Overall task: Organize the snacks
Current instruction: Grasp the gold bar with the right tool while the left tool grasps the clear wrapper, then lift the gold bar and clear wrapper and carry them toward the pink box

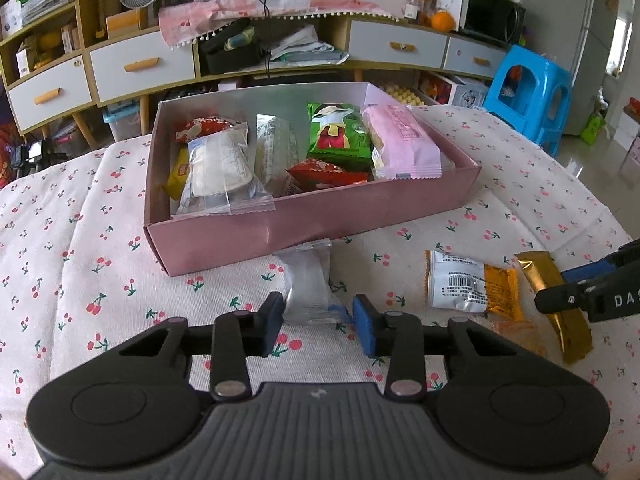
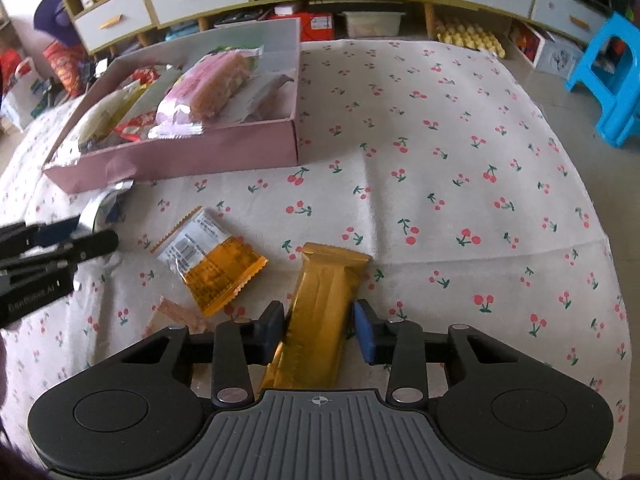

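Observation:
A pink box (image 1: 320,224) holds several wrapped snacks on the cherry-print cloth; it also shows in the right wrist view (image 2: 192,160). My left gripper (image 1: 318,320) is open around a clear-wrapped snack (image 1: 308,284) lying just before the box. My right gripper (image 2: 318,326) is open around a gold bar packet (image 2: 320,312) on the cloth; the packet also shows in the left wrist view (image 1: 552,300). An orange and white packet (image 2: 208,256) lies between the two grippers, and it shows in the left wrist view too (image 1: 468,284).
A pale peach wrapper (image 2: 176,314) lies near the right gripper's left finger. A blue plastic stool (image 1: 528,96) stands beyond the table at the right. A low cabinet with drawers (image 1: 140,64) runs behind the table.

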Demonstrator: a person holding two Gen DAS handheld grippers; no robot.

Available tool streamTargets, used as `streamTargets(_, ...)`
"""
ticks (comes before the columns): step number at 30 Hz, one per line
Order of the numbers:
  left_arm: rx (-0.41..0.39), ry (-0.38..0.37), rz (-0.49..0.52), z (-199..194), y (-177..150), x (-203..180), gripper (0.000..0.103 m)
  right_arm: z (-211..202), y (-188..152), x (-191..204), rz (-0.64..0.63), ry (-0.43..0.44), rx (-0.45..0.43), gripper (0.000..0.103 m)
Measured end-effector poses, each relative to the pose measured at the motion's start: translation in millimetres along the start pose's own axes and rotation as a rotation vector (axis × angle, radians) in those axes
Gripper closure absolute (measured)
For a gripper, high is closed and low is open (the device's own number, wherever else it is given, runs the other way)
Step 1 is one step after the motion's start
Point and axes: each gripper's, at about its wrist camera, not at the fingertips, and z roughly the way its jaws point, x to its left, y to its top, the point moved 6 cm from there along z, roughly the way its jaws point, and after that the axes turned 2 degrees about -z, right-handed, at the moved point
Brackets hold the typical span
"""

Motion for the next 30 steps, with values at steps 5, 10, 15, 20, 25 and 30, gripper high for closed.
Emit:
streamTargets(5, 0.003, -0.004, -0.006, -1, 1, -1, 0.07, -1, -1, 5, -0.043, -0.023, -0.005, 0.071)
streamTargets(10, 0.007, -0.013, -0.009, -2, 0, -2, 0.07, -1, -1, 6, -0.046, -0.029, -0.005, 0.071)
streamTargets(15, 0.011, -0.021, -0.017, -3, -1, -4, 0.071, -2, 0, 5, -0.039, -0.028, -0.002, 0.072)
streamTargets(20, 0.015, -0.032, -0.028, -6, -2, -4, 0.071, -3, 0, 5, -0.035, -0.033, -0.002, 0.072)
streamTargets(25, 0.019, -0.047, -0.04, -12, -3, -4, 0.071, -4, 2, 1, -0.021, -0.038, -0.009, 0.072)
streamTargets(30, 0.021, -0.061, -0.075, -18, -3, 0, 0.071, -8, 4, 0, -0.017, -0.028, -0.018, 0.072)
